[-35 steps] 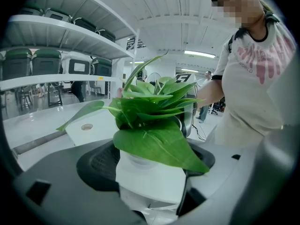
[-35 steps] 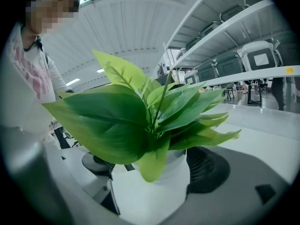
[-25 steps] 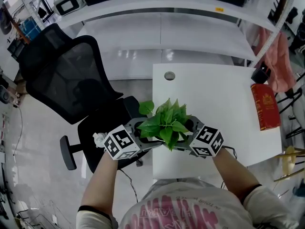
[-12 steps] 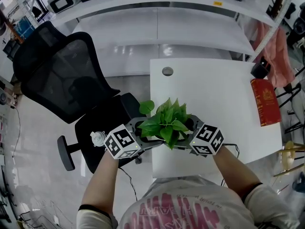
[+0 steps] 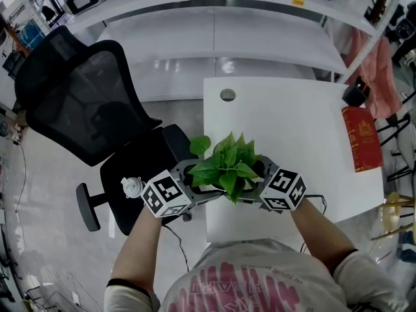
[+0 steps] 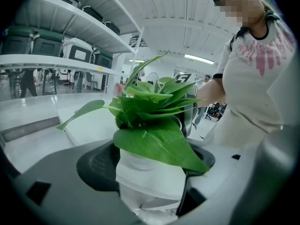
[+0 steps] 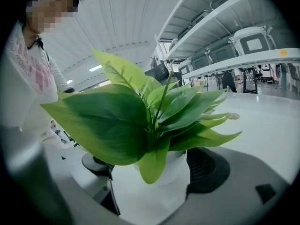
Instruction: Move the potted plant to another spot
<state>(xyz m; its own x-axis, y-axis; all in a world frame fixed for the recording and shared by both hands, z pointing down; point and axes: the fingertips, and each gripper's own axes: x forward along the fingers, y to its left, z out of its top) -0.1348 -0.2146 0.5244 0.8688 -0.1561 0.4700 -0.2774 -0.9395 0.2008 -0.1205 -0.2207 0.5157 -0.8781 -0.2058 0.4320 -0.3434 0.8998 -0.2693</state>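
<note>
The potted plant [image 5: 225, 167], green broad leaves in a small white pot, is over the near left corner of the white table [image 5: 299, 129]. My left gripper [image 5: 197, 179] and right gripper [image 5: 255, 177] clamp it from opposite sides. In the left gripper view the white pot [image 6: 149, 179] sits between the dark pads [image 6: 97, 167], with leaves [image 6: 154, 144] drooping over them. The right gripper view shows the same pot [image 7: 161, 184] pressed between that gripper's pads [image 7: 208, 168]. Leaves hide the pot from above, so I cannot tell if its base touches the table.
A black mesh office chair [image 5: 84, 103] stands just left of the table. A red book [image 5: 361, 139] lies at the table's right edge, and a cable hole [image 5: 227, 95] is at its far left. White shelving [image 5: 221, 31] runs behind; pink cloth [image 5: 380, 77] hangs at the right.
Both grippers stay shut on the pot at the same place over the table corner. Only the head view has drifted slightly.
</note>
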